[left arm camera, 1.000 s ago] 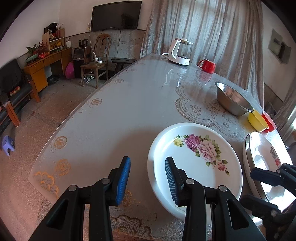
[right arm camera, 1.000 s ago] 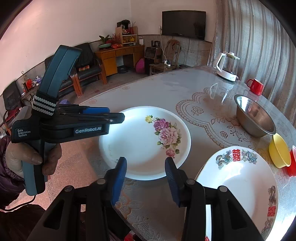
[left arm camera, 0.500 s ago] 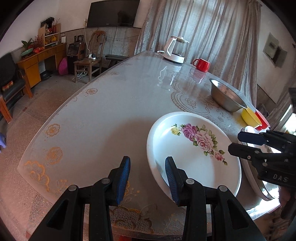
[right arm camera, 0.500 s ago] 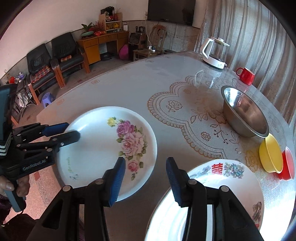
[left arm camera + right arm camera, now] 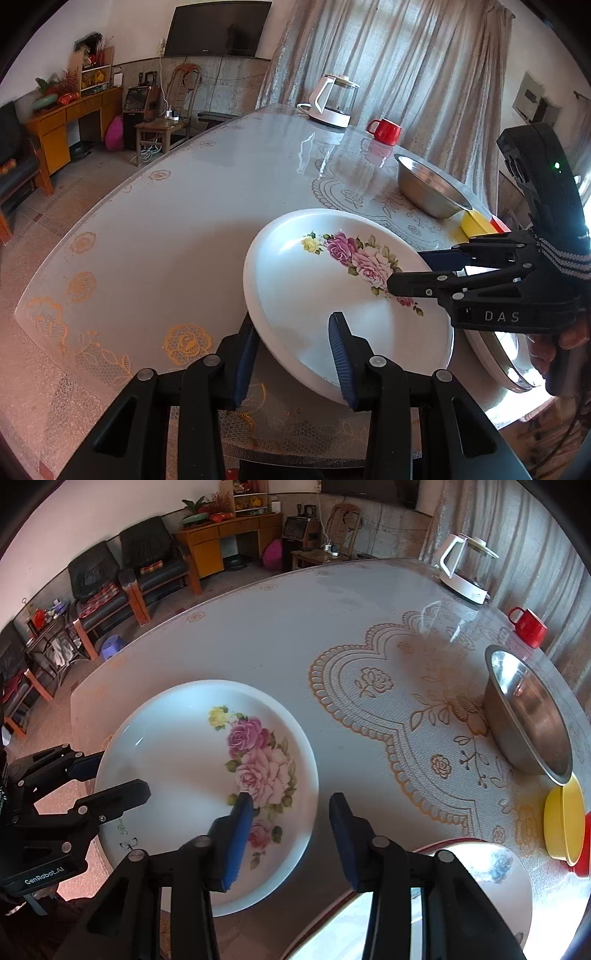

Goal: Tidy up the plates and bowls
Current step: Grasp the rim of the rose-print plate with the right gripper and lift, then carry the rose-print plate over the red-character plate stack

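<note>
Both jaws closing: left gripper point(image 5: 291, 363) now straddles rose plate's point(image 5: 317, 291) near-left rim, right gripper point(image 5: 291, 842) has slid over its right rim, plate flat on bench point(image 5: 258, 638), so two-handed lift looks imminent.

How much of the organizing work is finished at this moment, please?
Done: the yellow bowl already sits nested in the red bowl. In hand: both grippers' jaws are closing astride opposite rims of the rose plate, left gripper and right gripper. Left: stacking it with the second plate; the steel bowl stands alone.
</note>
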Demonstrator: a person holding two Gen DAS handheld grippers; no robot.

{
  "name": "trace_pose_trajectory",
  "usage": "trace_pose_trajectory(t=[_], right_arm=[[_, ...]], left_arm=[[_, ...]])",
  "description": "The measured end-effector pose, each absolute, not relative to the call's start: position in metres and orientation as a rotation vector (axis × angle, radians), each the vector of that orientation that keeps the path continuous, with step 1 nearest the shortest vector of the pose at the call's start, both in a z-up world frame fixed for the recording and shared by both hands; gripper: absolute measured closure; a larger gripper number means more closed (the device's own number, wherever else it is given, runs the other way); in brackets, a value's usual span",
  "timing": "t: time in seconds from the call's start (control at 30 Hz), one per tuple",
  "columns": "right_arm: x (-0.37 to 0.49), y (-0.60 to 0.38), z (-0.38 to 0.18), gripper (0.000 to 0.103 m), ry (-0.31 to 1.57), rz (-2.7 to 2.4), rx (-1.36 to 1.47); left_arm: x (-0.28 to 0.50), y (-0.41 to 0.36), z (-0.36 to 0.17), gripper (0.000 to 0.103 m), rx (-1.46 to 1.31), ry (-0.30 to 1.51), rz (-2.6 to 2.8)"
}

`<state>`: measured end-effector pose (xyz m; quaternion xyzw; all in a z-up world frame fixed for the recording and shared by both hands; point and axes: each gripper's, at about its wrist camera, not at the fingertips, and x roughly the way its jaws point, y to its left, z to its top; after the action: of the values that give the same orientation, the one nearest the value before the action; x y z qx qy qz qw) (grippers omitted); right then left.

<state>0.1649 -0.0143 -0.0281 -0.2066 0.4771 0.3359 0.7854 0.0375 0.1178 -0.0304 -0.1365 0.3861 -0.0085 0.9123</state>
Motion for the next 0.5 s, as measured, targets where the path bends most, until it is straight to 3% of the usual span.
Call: trace_pose_trajectory(t=[0.5], right_arm=[[0.189, -0.014, -0.034, 0.066, 1.04, 0.663, -0.308]], left_arm=[[0.082, 0.134, -0.019, 0.067, -0.276, 0.774, 0.025]])
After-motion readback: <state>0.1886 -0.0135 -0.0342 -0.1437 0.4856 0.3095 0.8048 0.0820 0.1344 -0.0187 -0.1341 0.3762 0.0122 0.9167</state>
